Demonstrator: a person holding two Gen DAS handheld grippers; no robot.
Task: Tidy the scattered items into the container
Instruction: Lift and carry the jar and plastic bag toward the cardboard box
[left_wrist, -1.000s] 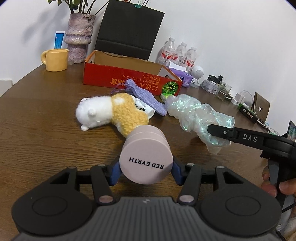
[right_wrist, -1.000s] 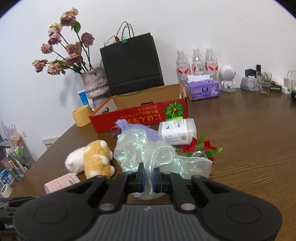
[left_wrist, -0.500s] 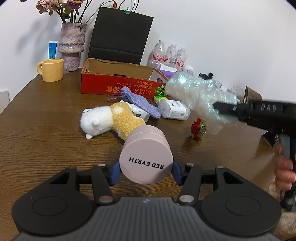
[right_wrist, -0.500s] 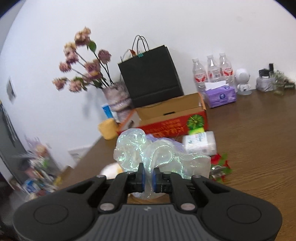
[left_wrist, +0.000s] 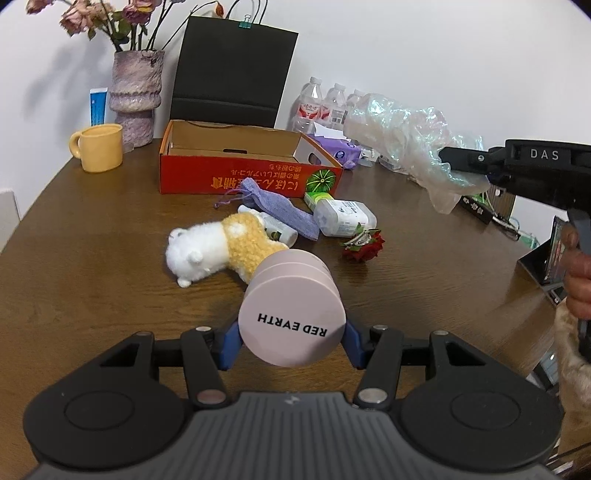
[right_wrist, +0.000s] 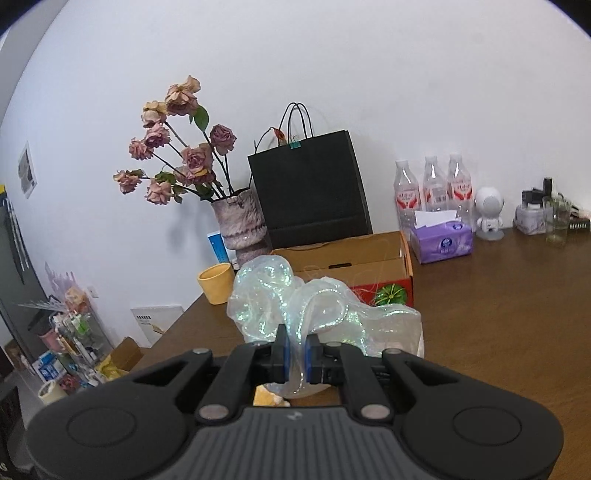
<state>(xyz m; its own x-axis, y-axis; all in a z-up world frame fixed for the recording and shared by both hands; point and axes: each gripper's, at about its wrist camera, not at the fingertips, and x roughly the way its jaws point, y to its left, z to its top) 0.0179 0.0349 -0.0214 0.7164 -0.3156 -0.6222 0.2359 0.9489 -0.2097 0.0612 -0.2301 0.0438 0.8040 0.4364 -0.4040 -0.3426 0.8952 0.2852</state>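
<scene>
Yellow mug (left_wrist: 99, 152) at far left of the brown desk (left_wrist: 92, 266), beside the vase (left_wrist: 136, 96). Red cardboard box (left_wrist: 240, 173) behind centre, open top, interior showing bare. Before it lie a plush toy (left_wrist: 218, 251), a purple pouch (left_wrist: 277, 206), a white bottle (left_wrist: 343, 221) and a red rose (left_wrist: 364, 249), close together. Left tongs (left_wrist: 291, 341) clamped on a pink jar (left_wrist: 291, 317) (lettering reads upside down), held above the desk. Right tongs (right_wrist: 295, 354) pinched together on an iridescent plastic bag (right_wrist: 314, 314), which hangs in the air at right, level with the box.
</scene>
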